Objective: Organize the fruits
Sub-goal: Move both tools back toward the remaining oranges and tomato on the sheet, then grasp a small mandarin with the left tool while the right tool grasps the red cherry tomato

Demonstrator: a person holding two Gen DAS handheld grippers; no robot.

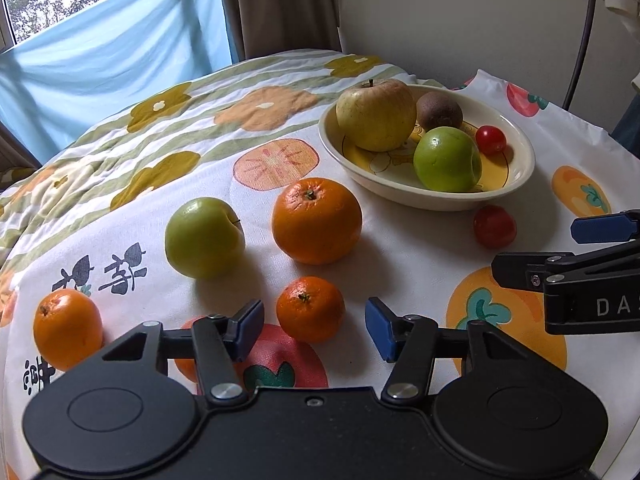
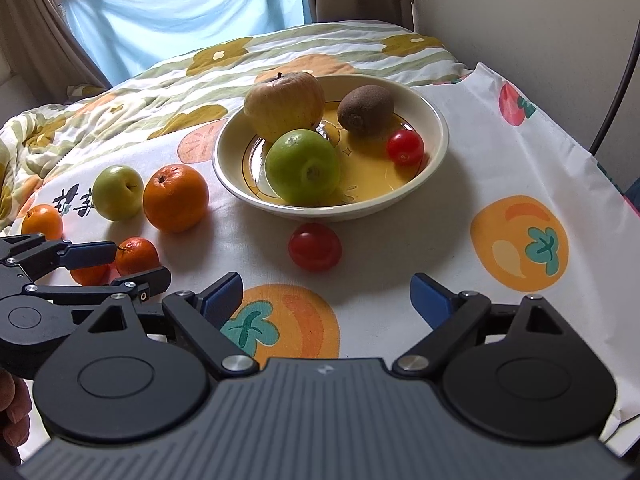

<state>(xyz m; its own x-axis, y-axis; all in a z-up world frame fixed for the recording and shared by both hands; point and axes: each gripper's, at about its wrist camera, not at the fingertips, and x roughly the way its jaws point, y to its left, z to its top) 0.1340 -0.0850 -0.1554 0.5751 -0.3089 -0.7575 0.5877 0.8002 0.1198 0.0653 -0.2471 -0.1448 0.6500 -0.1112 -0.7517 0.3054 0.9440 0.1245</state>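
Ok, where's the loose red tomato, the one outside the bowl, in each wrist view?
Left wrist: tomato right of centre, just below the bowl rim.
Right wrist: tomato near centre, in front of the bowl.
Shared landmark: the bowl.

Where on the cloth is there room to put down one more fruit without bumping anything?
Room is right of the bowl, on the bare cloth around the printed persimmon. Another free patch lies in front, between the cherry tomato and the right gripper. It is crowded on the left, where the green apple, big orange and small mandarin sit by the left gripper.
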